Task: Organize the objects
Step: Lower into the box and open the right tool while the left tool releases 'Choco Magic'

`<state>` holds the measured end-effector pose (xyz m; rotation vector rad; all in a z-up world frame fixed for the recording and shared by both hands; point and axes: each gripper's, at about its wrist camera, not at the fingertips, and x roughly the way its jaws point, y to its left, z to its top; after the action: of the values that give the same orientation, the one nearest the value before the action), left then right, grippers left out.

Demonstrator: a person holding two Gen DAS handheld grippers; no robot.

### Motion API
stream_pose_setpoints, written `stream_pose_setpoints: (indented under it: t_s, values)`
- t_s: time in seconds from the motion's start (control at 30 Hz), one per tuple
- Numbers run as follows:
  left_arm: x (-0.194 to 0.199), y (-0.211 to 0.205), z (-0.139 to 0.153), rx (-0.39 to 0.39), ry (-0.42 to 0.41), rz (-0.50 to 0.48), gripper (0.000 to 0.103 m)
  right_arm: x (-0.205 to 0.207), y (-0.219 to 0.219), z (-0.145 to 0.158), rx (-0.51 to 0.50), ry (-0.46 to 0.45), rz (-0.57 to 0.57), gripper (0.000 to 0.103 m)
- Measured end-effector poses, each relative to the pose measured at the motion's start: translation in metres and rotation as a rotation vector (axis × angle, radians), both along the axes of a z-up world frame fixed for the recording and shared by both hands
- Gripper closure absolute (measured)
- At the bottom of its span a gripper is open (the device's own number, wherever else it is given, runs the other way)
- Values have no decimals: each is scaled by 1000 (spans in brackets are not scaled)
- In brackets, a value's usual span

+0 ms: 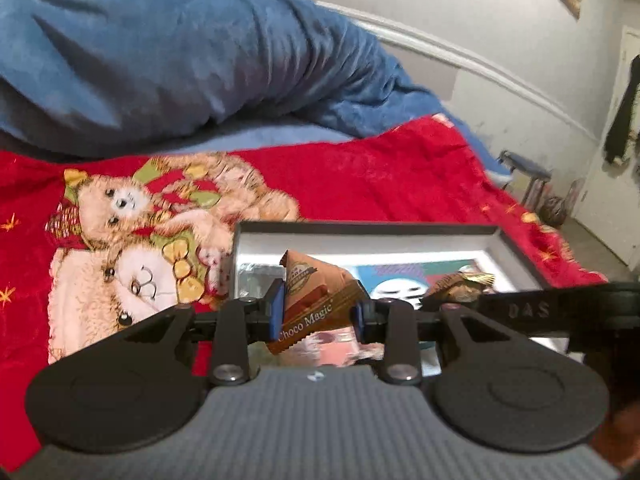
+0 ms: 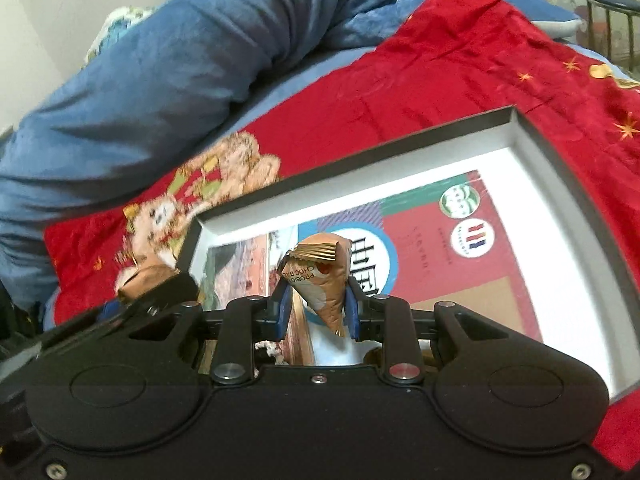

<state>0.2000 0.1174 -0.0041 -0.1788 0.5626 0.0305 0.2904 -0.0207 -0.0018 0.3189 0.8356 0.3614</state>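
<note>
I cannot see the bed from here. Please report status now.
Left gripper shut on Choco Magic packet. Right gripper shut on brown snack packet. Both above open box. Nothing blocking.

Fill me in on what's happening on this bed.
A person is tidying snacks with two handheld grippers. The left gripper grips a brown Choco Magic packet, and the right gripper grips a similar brown packet. Both hang over an open shallow box on the red teddy-bear blanket.
</note>
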Motion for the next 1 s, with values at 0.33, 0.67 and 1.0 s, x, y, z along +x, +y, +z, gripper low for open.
stream_pose_setpoints:
  t_s: [0.33,0.67,1.0]
  values:
    - [11,5,-22,-5,61,26,66,5,18,-15,-27,19,16,76]
    - [13,3,-27,17,82,4,64,5,18,-17,-11,23,16,76]
    - [8,4,-19,-2,69,-17,35,2,12,-18,52,29,4,66]
